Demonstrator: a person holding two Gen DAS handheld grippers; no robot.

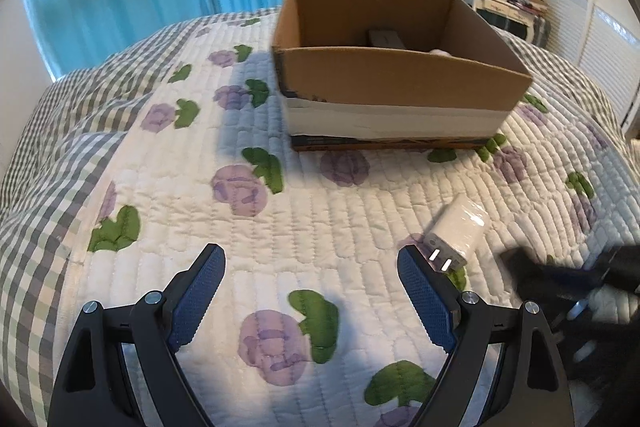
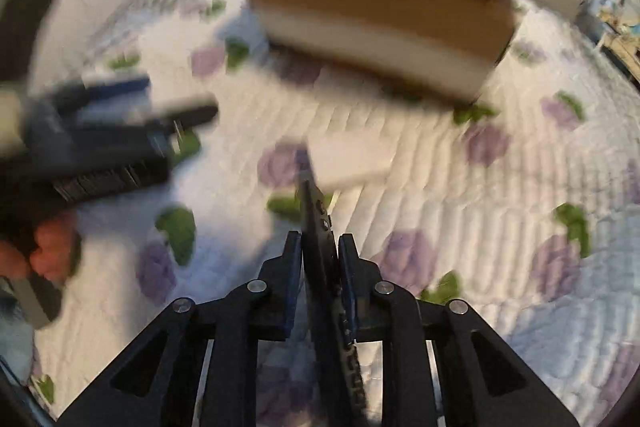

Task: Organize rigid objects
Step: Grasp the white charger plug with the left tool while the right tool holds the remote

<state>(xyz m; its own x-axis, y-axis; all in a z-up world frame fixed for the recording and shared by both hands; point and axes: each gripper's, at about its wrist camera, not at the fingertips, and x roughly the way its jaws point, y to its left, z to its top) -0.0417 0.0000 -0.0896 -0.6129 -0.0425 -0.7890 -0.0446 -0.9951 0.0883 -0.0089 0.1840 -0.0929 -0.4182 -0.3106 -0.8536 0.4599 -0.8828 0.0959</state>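
a: what's the right gripper (image 2: pixel 320 247) got?
b: its pads are clamped on a thin black flat thing (image 2: pixel 320 227), edge up, too blurry to name.
a: and the left gripper (image 1: pixel 310 263)?
b: spread wide, nothing in it, over the flowered quilt (image 1: pixel 320 219). a white charger (image 1: pixel 458 229) lies just beside its finger, cardboard box (image 1: pixel 396 75) farther back.
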